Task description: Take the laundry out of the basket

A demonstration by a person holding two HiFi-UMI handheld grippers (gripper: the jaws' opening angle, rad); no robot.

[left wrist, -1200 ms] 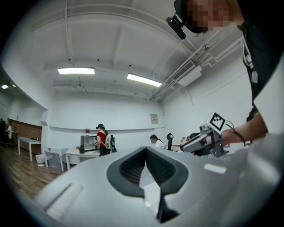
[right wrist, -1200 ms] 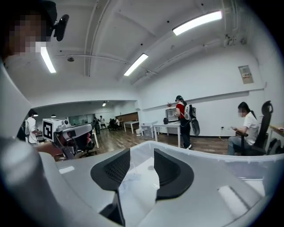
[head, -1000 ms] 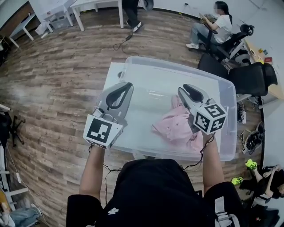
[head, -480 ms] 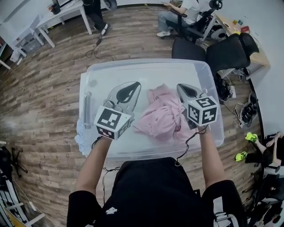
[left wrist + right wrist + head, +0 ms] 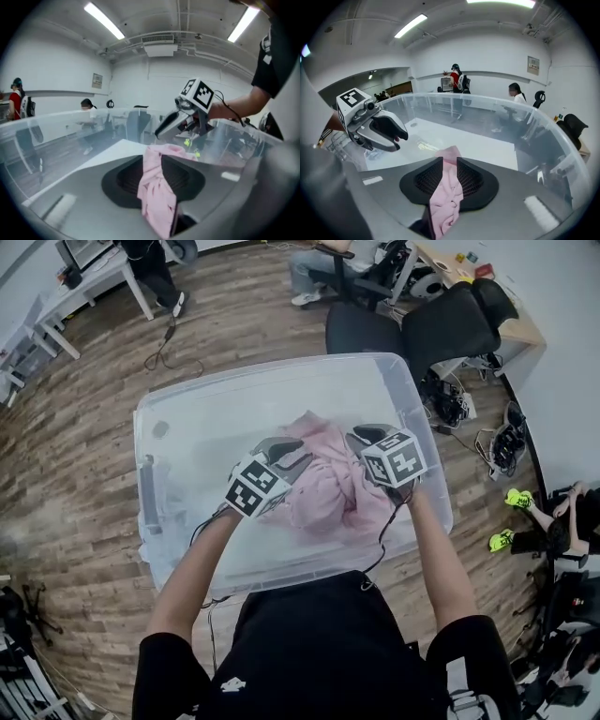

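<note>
Two handheld grippers reach down into a clear plastic rectangular storage bin point(image 5: 281, 371), with a brown wood-plank floor point(image 5: 84, 446) around it. A pink crumpled cloth garment point(image 5: 328, 493) lies inside the bin, a little toward 4 o'clock from its middle, and its upper part is bunched up between the two tools. The left gripper point(image 5: 298, 454) is at the 9 o'clock side of the garment. A fold of the pink cloth is pinched between its jaws, and these jaws are opening at this moment. The right gripper point(image 5: 361, 437) is at the 2 o'clock side of the garment. It also has a strip of the same cloth squeezed between its jaws, and they are opening too. Black office chairs point(image 5: 450, 324) stand at 1 o'clock, beyond the far corner of the bin.
</note>
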